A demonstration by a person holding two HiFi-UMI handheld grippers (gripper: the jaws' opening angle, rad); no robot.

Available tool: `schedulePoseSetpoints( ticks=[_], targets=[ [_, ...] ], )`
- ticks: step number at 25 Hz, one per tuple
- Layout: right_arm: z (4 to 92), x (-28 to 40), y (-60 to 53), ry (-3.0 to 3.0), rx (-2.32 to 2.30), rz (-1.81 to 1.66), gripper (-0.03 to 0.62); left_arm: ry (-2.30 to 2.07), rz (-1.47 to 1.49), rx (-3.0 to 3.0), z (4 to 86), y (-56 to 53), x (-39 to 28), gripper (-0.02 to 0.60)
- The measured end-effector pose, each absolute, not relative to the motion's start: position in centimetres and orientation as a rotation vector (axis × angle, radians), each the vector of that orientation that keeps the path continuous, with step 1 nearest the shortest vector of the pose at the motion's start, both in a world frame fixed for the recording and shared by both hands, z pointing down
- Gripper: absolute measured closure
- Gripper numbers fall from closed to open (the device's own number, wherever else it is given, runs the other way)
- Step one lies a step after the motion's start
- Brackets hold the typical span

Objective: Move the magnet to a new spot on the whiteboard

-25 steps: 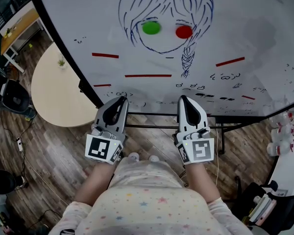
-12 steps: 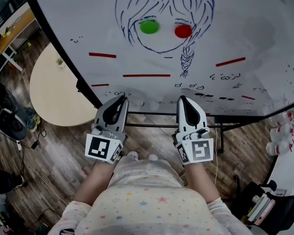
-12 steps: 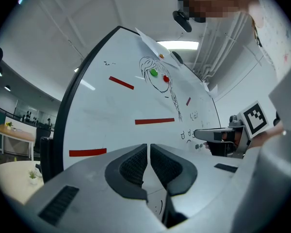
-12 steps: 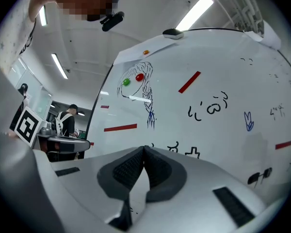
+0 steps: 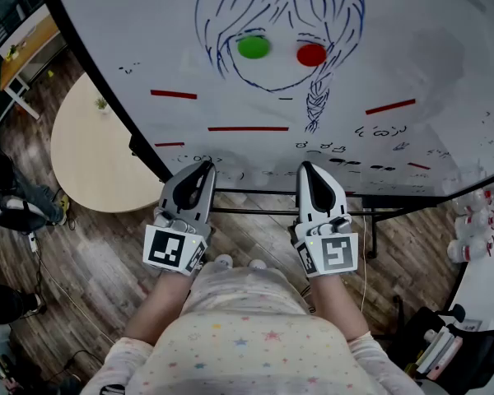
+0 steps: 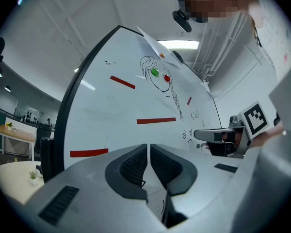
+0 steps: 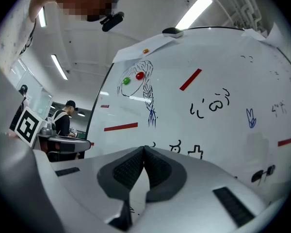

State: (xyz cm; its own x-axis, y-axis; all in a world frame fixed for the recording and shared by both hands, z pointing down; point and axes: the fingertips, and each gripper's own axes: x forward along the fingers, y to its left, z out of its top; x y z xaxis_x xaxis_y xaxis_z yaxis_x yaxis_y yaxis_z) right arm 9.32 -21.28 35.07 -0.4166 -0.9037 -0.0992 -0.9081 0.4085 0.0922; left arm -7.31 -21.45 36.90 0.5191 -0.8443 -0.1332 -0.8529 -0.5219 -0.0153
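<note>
Left claw: I hold it low in front of the whiteboard, its tip close to the board's lower edge. In the left gripper view its jaws stand all but together, a thin slit between the pads, with nothing in it.

Right claw: I hold it level with the left one and well apart from it, also pointing at the lower edge. In the right gripper view its pads meet at the tips and grip nothing.

Green magnet and red magnet: both are round and sit side by side high on the board, green to the left, inside the face of a girl's head drawn in blue pen. Both are well apart from either claw.

Other marks: several short red bars lie across the board below the drawing, with small black scribbles to the right.

Surroundings: a round pale tabletop stands left of the board on a wooden floor.
</note>
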Motion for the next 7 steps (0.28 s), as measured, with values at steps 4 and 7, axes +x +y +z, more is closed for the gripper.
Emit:
schedulePoseSetpoints(
  ticks=[4, 7],
  targets=[
    [35.07, 9.19, -21.34, 2.610, -1.677, 0.206, 0.592, 1.490, 0.170, -2.670, 36.83, -21.53, -7.32, 0.552],
    [35.03, 9.05, -21.39, 2.613, -1.676, 0.209, 0.592, 1.486, 0.168, -2.670, 36.77, -21.58, -7.38, 0.554]
  ],
)
